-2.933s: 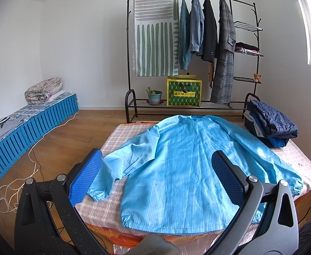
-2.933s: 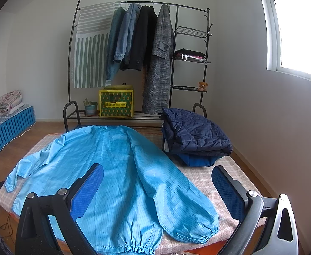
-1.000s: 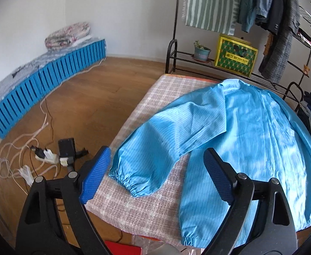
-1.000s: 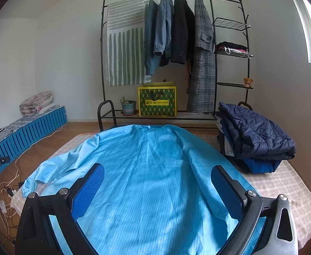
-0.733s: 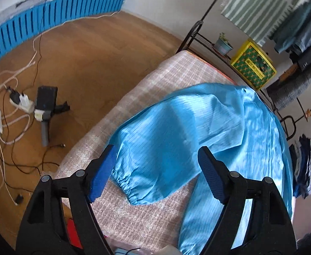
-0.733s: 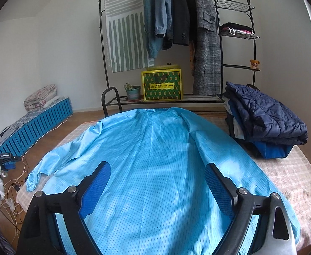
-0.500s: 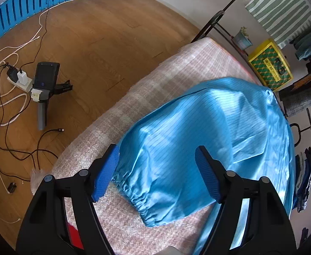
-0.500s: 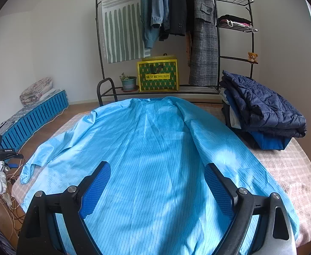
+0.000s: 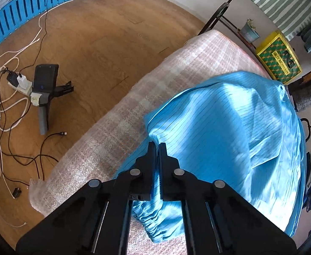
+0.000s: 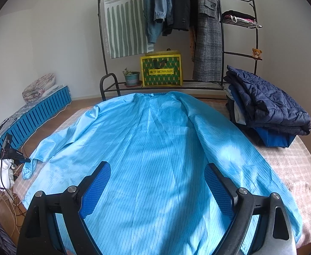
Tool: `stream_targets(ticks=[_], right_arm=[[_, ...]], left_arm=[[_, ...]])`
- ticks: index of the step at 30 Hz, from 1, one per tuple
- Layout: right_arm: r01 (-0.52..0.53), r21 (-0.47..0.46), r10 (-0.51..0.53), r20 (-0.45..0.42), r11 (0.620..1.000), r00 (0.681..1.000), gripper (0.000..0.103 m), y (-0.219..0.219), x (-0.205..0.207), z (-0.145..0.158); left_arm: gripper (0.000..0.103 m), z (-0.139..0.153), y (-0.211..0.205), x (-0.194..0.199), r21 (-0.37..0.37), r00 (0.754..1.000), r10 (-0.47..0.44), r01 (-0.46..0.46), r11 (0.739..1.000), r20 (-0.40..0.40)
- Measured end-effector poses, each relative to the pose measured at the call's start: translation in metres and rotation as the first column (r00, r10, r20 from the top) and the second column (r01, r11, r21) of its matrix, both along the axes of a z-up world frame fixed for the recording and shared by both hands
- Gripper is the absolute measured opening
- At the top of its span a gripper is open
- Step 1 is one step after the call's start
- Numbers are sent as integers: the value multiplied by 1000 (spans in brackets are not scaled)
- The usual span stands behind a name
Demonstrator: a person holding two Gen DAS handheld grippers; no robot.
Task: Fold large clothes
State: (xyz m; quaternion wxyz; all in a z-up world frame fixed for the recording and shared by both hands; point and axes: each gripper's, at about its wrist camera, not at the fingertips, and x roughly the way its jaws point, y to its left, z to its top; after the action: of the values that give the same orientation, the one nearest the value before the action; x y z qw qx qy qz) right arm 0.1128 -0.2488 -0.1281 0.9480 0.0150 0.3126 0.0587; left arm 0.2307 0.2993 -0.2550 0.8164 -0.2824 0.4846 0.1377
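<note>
A large light-blue striped jacket lies spread flat, back up, on a bed with a pink checked cover. In the left wrist view my left gripper is shut on the jacket's left sleeve near its elastic cuff, and the sleeve bunches up at the pinch. In the right wrist view the left gripper shows at the far left, at the sleeve end. My right gripper is open and empty, low over the jacket's lower back.
A stack of folded dark-blue garments sits at the bed's right side. A clothes rack with hanging coats stands behind the bed. Cables, a power strip and a spare gripper lie on the wooden floor left of the bed.
My left gripper has dropped onto the left sleeve and shut on it. My right gripper has moved a little lower and closer over the jacket, staying open.
</note>
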Motion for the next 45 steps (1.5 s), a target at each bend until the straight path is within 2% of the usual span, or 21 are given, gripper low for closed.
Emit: stream_targets(ticks=[4, 6, 8, 10, 13, 16, 19, 22, 24, 27, 31, 34, 37, 38, 39, 40, 41, 42, 43, 44, 45], right_arm=[[-22, 22, 23, -27, 1000, 999, 88, 3, 1, -2], [-30, 55, 33, -58, 998, 998, 85, 4, 5, -3], [-35, 113, 48, -111, 993, 993, 77, 6, 11, -3], [-79, 173, 106, -156, 982, 982, 71, 13, 21, -3], [-127, 130, 148, -175, 983, 973, 63, 33, 36, 0], [-183, 95, 198, -178, 979, 964, 57, 57, 60, 3], [-224, 168, 256, -203, 960, 945, 54, 76, 91, 1], [-261, 264, 323, -227, 928, 919, 54, 98, 125, -8], [-272, 308, 352, -244, 912, 904, 54, 114, 145, -19], [-231, 354, 347, -311, 906, 885, 56, 135, 170, -48], [-146, 424, 331, -404, 894, 853, 59, 150, 182, -92], [-68, 517, 337, -447, 853, 829, 60, 154, 191, -125], [-12, 590, 346, -456, 807, 820, 60, 162, 199, -150], [-1, 614, 357, -457, 789, 815, 55, 165, 202, -156], [2, 642, 376, -452, 767, 809, 23, 169, 204, -161], [-1, 665, 404, -453, 747, 795, 8, 174, 205, -165], [-4, 657, 408, -464, 754, 786, 2, 179, 202, -165], [-26, 640, 410, -460, 768, 787, 0, 183, 198, -162], [-69, 616, 423, -451, 785, 786, 0, 188, 192, -157], [-109, 575, 424, -449, 811, 787, 0, 193, 185, -151], [-134, 521, 410, -462, 843, 786, 0, 196, 180, -148]], left_arm=[[0, 57, -26, -10, 57, 986, -75, 67, 996, 148], [0, 92, -49, -18, 110, 961, -152, 129, 986, 231], [0, 124, -82, -30, 166, 920, -248, 205, 964, 304], [0, 148, -119, -42, 229, 865, -362, 297, 927, 346], [0, 162, -175, -65, 268, 770, -521, 449, 852, 368], [0, 154, -222, -85, 278, 681, -649, 587, 761, 339], [0, 133, -253, -99, 229, 625, -721, 687, 690, 299], [0, 114, -267, -109, 233, 604, -760, 724, 649, 240], [0, 104, -266, -112, 220, 608, -763, 731, 646, 219], [0, 96, -262, -118, 197, 607, -765, 741, 643, 215], [0, 98, -263, -129, 209, 575, -785, 759, 617, 228], [0, 99, -266, -135, 213, 548, -803, 776, 593, 235], [0, 98, -265, -138, 215, 542, -809, 782, 585, 229], [0, 98, -265, -139, 218, 541, -809, 782, 584, 227], [0, 97, -264, -140, 222, 543, -809, 780, 585, 223], [0, 97, -263, -141, 227, 544, -810, 779, 585, 218], [0, 96, -262, -143, 229, 541, -813, 781, 581, 215], [0, 95, -262, -144, 227, 535, -818, 787, 573, 211], [6, 94, -262, -145, 230, 536, -819, 787, 572, 203], [12, 92, -261, -145, 222, 538, -819, 790, 572, 198], [28, 92, -258, -144, 207, 533, -821, 796, 568, 204]])
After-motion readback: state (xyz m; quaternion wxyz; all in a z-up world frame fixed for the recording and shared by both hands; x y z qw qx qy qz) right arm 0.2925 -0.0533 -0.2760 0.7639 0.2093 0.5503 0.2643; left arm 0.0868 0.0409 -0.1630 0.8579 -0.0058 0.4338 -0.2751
